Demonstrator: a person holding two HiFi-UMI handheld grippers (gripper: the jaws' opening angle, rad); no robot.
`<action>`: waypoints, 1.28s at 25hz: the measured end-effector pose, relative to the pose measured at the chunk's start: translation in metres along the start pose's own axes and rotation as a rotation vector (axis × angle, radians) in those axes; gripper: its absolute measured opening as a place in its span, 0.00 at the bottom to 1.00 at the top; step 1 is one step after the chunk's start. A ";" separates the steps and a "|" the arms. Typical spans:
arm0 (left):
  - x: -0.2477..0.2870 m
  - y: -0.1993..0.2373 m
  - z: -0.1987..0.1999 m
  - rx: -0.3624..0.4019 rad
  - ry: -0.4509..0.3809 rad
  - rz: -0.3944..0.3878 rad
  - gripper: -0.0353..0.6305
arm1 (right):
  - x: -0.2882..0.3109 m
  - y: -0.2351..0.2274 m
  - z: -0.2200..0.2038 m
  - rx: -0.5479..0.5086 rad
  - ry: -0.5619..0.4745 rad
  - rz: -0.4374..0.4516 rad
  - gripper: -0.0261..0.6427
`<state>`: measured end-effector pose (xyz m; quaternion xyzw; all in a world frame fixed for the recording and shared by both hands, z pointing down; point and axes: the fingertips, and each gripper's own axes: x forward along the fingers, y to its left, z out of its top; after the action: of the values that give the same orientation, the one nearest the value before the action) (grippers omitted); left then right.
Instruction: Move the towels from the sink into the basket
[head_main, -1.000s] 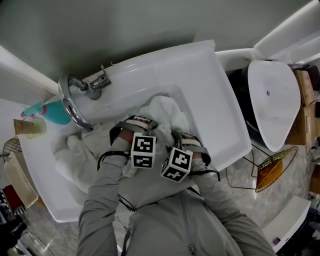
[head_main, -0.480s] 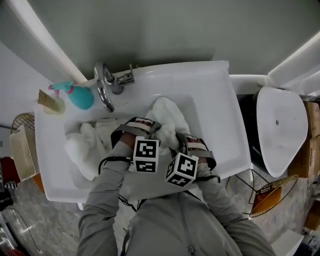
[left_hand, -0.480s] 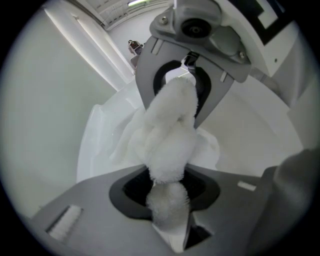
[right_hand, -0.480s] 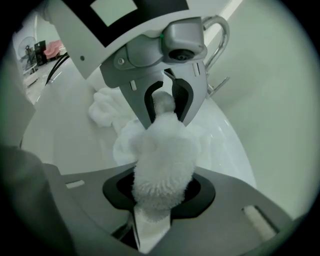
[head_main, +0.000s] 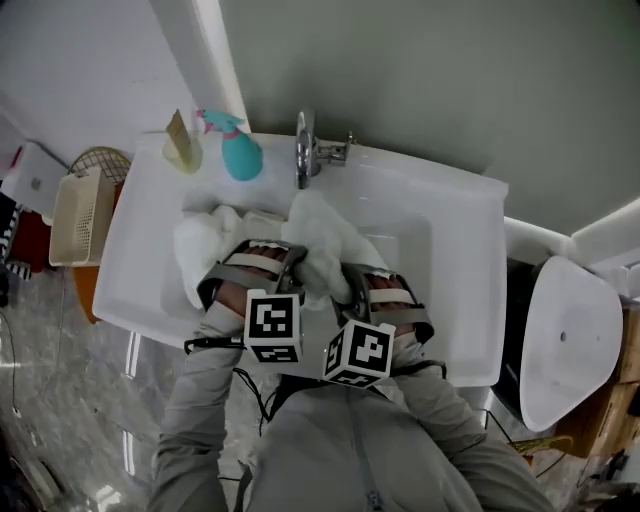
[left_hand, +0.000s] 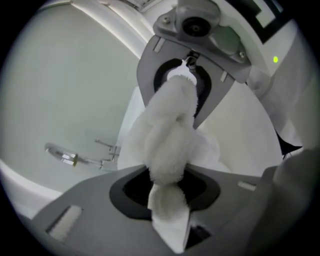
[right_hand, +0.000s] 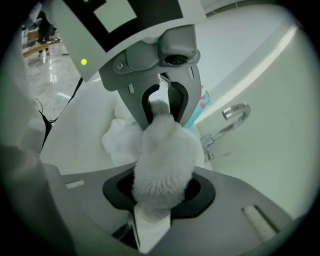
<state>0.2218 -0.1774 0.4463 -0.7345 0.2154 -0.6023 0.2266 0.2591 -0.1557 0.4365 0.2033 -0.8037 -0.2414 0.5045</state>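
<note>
A white towel (head_main: 322, 238) hangs bunched between my two grippers above the white sink (head_main: 470, 300). My left gripper (head_main: 292, 268) is shut on one end of it, the cloth squeezed between the jaws (left_hand: 167, 200). My right gripper (head_main: 346, 284) is shut on the other end (right_hand: 152, 205). The two grippers face each other closely; the right one shows at the top of the left gripper view. A second white towel (head_main: 200, 250) lies crumpled in the left part of the basin. The cream basket (head_main: 80, 215) stands on the floor left of the sink.
A chrome faucet (head_main: 305, 150) rises at the back of the sink, with a teal spray bottle (head_main: 240, 155) and a tan bottle (head_main: 182, 148) beside it. A white toilet (head_main: 560, 340) stands to the right. Grey wall lies behind.
Both grippers have risen out of the basin with the towel pinched between them. The head view has swung, so the sink now sits lower and the basket shows at the left.
</note>
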 end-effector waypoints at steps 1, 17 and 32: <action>-0.010 0.001 -0.011 -0.021 0.021 0.023 0.34 | -0.002 0.000 0.014 -0.027 -0.024 -0.004 0.24; -0.229 -0.024 -0.304 -0.218 0.342 0.334 0.33 | -0.003 0.058 0.362 -0.365 -0.356 -0.112 0.24; -0.349 -0.047 -0.550 -0.320 0.515 0.440 0.33 | 0.044 0.110 0.626 -0.478 -0.523 -0.132 0.24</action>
<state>-0.3801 0.0253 0.2941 -0.5212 0.5094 -0.6630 0.1713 -0.3371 0.0213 0.2988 0.0627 -0.8116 -0.4983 0.2985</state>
